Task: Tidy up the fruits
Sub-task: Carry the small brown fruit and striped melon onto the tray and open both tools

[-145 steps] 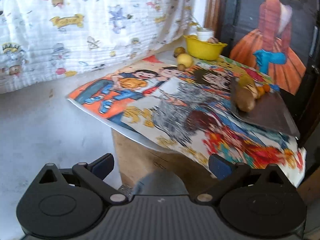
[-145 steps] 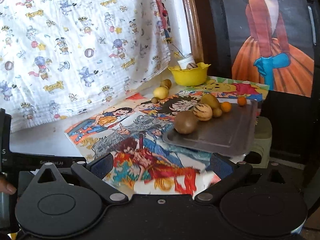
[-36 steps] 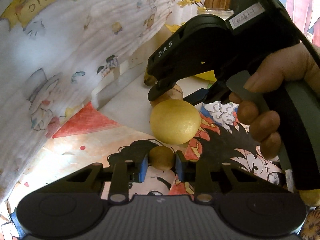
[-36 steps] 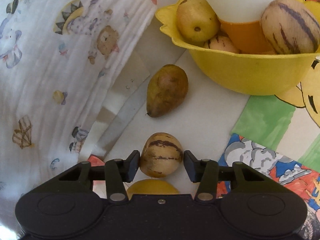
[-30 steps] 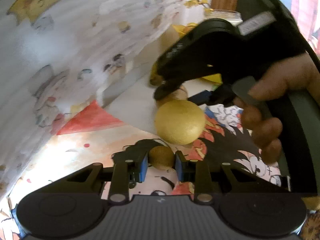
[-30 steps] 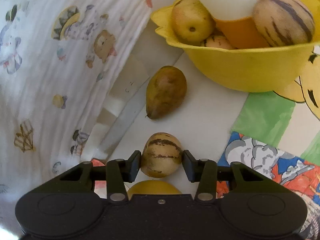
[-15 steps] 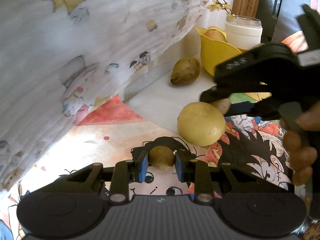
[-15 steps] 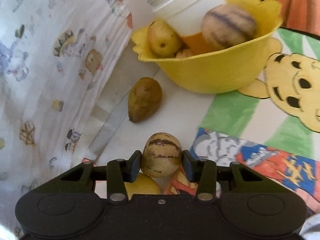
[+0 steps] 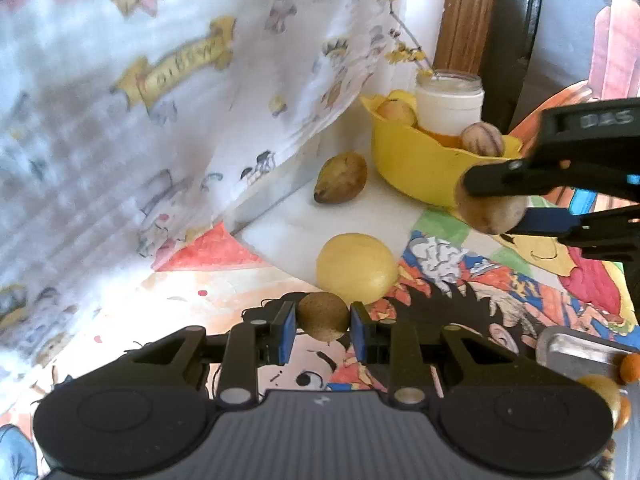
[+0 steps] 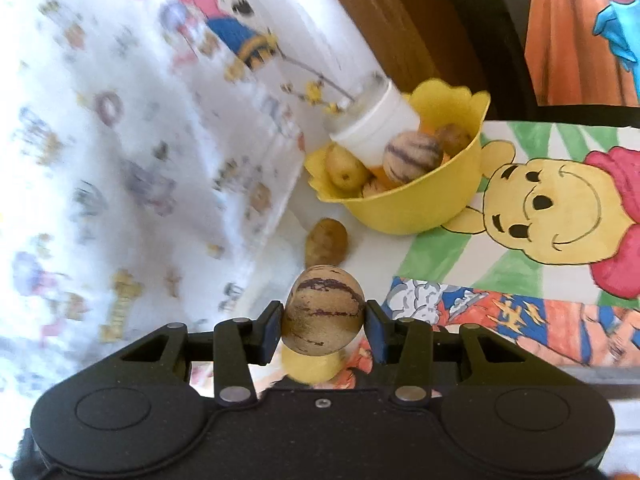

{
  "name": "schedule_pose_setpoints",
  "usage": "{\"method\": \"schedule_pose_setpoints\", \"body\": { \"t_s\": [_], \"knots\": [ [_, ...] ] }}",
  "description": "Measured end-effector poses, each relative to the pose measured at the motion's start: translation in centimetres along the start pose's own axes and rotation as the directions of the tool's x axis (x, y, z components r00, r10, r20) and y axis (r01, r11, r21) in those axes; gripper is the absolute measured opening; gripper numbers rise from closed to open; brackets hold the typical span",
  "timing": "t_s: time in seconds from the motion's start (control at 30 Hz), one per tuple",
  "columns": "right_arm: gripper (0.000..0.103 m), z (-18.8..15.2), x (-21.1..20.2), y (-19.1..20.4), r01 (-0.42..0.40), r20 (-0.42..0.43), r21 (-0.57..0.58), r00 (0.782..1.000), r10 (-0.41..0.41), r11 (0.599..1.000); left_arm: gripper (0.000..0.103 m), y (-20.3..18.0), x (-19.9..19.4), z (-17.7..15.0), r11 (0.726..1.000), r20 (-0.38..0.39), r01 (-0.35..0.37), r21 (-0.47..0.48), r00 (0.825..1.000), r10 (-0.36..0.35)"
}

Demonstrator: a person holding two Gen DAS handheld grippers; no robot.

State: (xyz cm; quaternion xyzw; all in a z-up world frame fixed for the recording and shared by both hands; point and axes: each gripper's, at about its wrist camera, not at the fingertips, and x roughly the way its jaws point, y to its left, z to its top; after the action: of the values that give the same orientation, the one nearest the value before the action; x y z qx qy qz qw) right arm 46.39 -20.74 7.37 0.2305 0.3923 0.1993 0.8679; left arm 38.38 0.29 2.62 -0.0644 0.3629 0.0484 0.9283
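My left gripper [image 9: 323,324] is shut on a small round brown fruit [image 9: 324,316], held just above the cartoon poster [image 9: 460,304]. A yellow lemon-like fruit [image 9: 356,269] lies right beyond it. My right gripper [image 10: 323,325] is shut on a striped tan fruit [image 10: 323,314], lifted off the table; the left wrist view shows that striped fruit [image 9: 490,212] in the air in front of the yellow bowl [image 9: 416,160]. The yellow bowl [image 10: 420,200] holds several fruits and a white jar [image 10: 372,128]. A brownish pear [image 10: 326,242] lies beside the bowl.
A printed white cloth [image 9: 160,100] hangs along the left, close to the fruits. A grey metal tray [image 9: 580,350] with small orange and yellow fruits sits at the right edge. A wooden post [image 9: 464,12] and a dark painted panel stand behind the bowl.
My right gripper has lifted the striped fruit off the table and swung right and back, away from the lemon. My left gripper has risen slightly with the small brown fruit in it.
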Motion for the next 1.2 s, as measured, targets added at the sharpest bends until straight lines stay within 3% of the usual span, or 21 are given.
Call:
{"method": "schedule_pose_setpoints", "body": {
  "t_s": [0.37,0.63,0.83,1.2],
  "knots": [
    [0.046,-2.7,-10.3,-0.1,-0.035,0.06,0.009,0.998,0.034,0.999,0.031,-2.2,-5.6,-0.6,1.0,0.034,0.004,0.013,0.999,-0.005],
    [0.046,-6.6,-16.6,-2.4,0.068,0.071,-0.112,0.996,-0.061,0.991,0.031,-3.9,-8.8,-1.9,0.998,0.036,0.035,0.044,0.999,-0.037],
    [0.046,-10.1,-19.1,-5.3,0.127,0.051,-0.14,0.991,-0.121,0.982,0.031,-6.5,-9.6,-3.4,0.991,0.009,0.094,0.099,0.995,-0.096],
    [0.046,-14.3,-22.5,-9.2,0.25,0.037,-0.151,0.968,-0.247,0.956,0.031,-12.0,-10.2,-6.6,0.952,-0.083,0.236,0.197,0.971,-0.223]
  ]
}}
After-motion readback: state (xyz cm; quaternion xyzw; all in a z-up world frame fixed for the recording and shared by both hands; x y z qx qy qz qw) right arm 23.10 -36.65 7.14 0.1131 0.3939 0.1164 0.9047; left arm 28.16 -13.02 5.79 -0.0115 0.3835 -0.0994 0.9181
